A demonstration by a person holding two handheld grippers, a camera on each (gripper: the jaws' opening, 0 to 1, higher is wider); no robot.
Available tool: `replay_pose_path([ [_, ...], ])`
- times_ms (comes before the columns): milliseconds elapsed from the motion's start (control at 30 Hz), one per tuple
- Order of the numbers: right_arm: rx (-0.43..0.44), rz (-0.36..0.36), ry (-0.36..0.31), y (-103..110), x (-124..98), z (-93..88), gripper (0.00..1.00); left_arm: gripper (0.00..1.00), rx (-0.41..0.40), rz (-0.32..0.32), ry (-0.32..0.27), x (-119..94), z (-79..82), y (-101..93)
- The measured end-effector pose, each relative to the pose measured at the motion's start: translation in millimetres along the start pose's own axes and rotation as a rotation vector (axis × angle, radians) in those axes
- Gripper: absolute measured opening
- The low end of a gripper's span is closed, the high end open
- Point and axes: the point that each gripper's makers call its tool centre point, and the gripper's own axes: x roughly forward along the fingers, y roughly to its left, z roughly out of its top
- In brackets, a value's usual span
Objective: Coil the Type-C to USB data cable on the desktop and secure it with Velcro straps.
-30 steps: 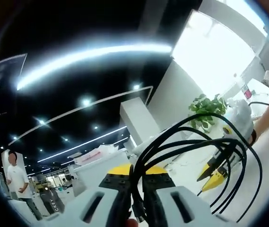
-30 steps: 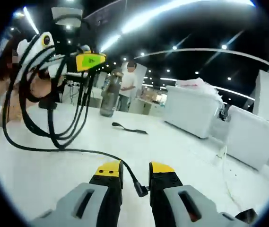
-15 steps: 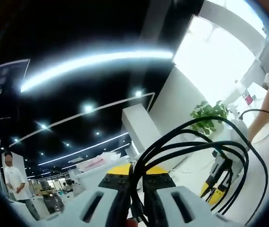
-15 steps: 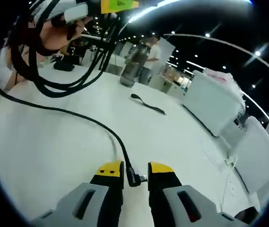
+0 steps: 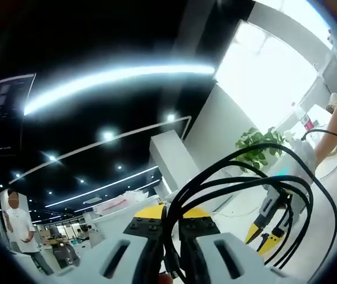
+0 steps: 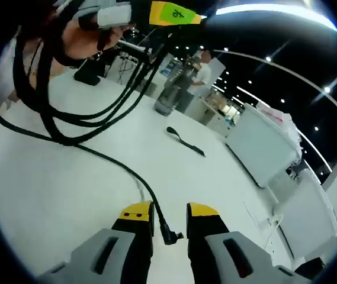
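The fingers of the left gripper [image 5: 167,228] are clenched on a bundle of black cable [image 5: 239,177], several loops of it fanning out ahead of them and held up in the air off the counter [image 6: 55,195]. The right gripper [image 6: 167,223] has its fingers close together with the cable's plug end [image 6: 169,236] lying between the tips; whether they actually pinch it I cannot tell from here. From that plug the loose tail runs forward along the counter and climbs to the hanging loops up by the left gripper, seen at the top of the right gripper view. To do this turn well, I'd say the tail should be brought up and round to match the loops already gathered, with the left grip kept firm so none of them slide out. The strap [image 6: 185,141] lies flat on the counter well ahead of the right fingers, with a grey bottle [image 6: 169,99] beyond it. There is plenty of bare counter between fingers and strap, though the counter's far edge runs just past the strap, so the plug shouldn't swing wide.
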Motion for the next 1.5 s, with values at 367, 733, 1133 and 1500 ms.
replay_pose_path([
  [367,-0.134,-0.003,0.106,3,16,-16.7,0.13,0.08,0.001,-0.006,-0.014,-1,4.2,-1.3],
  [733,-0.234,-0.155,0.068,-20,11,-4.8,0.04,0.09,-0.007,-0.007,0.001,-1,0.0,-1.1],
  [1133,-0.318,-0.416,-0.145,-29,-37,46.8,0.04,0.09,-0.032,-0.045,0.065,-2,-15.9,-10.1],
  [1500,-0.268,-0.516,-0.24,-35,-62,60.3,0.03,0.09,-0.022,-0.082,0.091,7,-31.5,-21.7],
])
